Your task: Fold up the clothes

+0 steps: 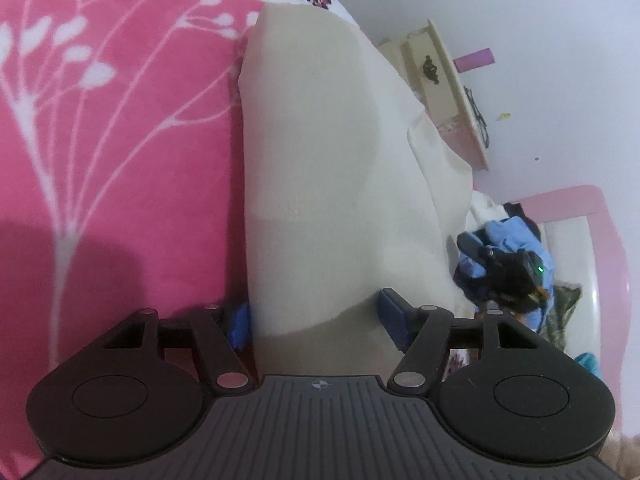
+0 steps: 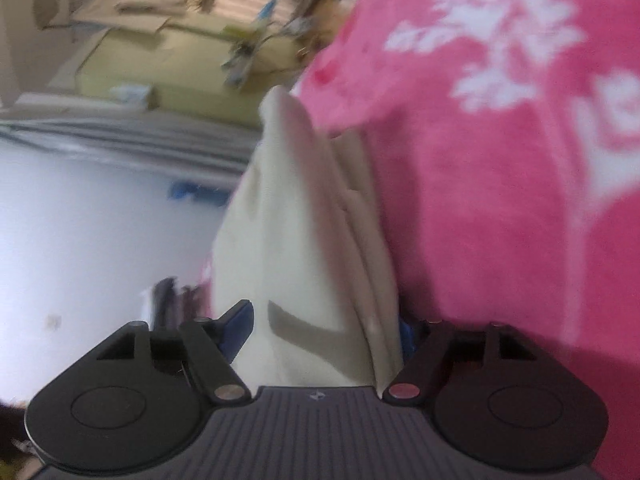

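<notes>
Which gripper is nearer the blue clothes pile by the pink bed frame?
Right. The right gripper appears right beside the blue clothes pile; the left gripper is further back, gripping cream cloth.

Soft cloth, matt plastic

The cream garment (image 1: 320,152) is smooth matt knit; the pink blanket (image 1: 120,140) looks fuzzy; the left gripper (image 1: 316,320) is matt black plastic with shiny metal rivets.

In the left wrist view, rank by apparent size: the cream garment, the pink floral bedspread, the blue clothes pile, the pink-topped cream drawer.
1. Pink floral bedspread
2. Cream garment, enlarged by nearness
3-4. Blue clothes pile and pink-topped cream drawer: alike, unranked.
</notes>
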{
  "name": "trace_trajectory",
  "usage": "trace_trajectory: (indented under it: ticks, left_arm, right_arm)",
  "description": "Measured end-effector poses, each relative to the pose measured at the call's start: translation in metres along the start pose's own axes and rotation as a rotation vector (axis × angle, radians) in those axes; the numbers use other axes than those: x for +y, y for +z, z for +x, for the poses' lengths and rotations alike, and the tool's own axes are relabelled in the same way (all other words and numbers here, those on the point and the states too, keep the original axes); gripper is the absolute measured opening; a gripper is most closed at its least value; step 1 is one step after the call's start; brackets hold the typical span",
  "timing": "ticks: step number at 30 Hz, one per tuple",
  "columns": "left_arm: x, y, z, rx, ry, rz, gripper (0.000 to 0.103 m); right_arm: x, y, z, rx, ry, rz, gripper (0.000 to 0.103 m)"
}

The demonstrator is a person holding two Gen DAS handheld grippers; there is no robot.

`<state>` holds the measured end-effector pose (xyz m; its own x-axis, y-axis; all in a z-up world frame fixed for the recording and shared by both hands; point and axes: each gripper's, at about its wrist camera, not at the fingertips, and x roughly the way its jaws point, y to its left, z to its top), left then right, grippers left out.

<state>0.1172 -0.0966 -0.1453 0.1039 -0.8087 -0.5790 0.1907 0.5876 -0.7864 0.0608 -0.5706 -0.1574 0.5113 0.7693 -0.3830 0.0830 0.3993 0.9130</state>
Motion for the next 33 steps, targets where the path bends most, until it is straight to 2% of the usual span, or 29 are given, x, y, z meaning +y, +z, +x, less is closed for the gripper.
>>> trace_trajectory:
  ticks: [3, 4, 6, 10, 17, 19, 23, 33]
  left_arm:
    - [0.000, 0.005, 0.005, 0.003, -0.023, -0.014, 0.067]
    - [-0.001, 0.005, 0.006, 0.001, -0.030, -0.013, 0.067]
    - [-0.002, 0.005, 0.004, -0.006, -0.048, -0.013, 0.067]
    - [-0.003, 0.006, -0.006, -0.022, -0.099, -0.035, 0.064]
    - [-0.002, 0.014, -0.043, -0.096, -0.110, -0.064, 0.064]
    - [0.001, 0.016, -0.063, -0.131, -0.099, -0.080, 0.064]
    - [0.013, 0.017, -0.114, -0.219, -0.045, -0.082, 0.064]
    - [0.079, 0.042, -0.278, -0.524, 0.141, -0.159, 0.064]
  right_arm:
    - [-0.001, 0.017, 0.024, 0.065, 0.078, -0.016, 0.069]
    - [0.002, 0.018, 0.032, 0.088, 0.084, -0.026, 0.061]
    - [0.009, 0.021, 0.041, 0.109, 0.078, -0.043, 0.060]
    - [0.022, 0.016, 0.033, 0.070, 0.084, -0.058, 0.051]
    - [0.064, -0.001, 0.042, 0.019, 0.097, -0.097, 0.050]
    - [0.079, -0.005, 0.053, 0.013, 0.103, -0.109, 0.050]
    - [0.117, -0.006, 0.111, 0.068, 0.136, -0.132, 0.051]
    - [0.208, -0.012, 0.264, 0.218, 0.205, -0.193, 0.050]
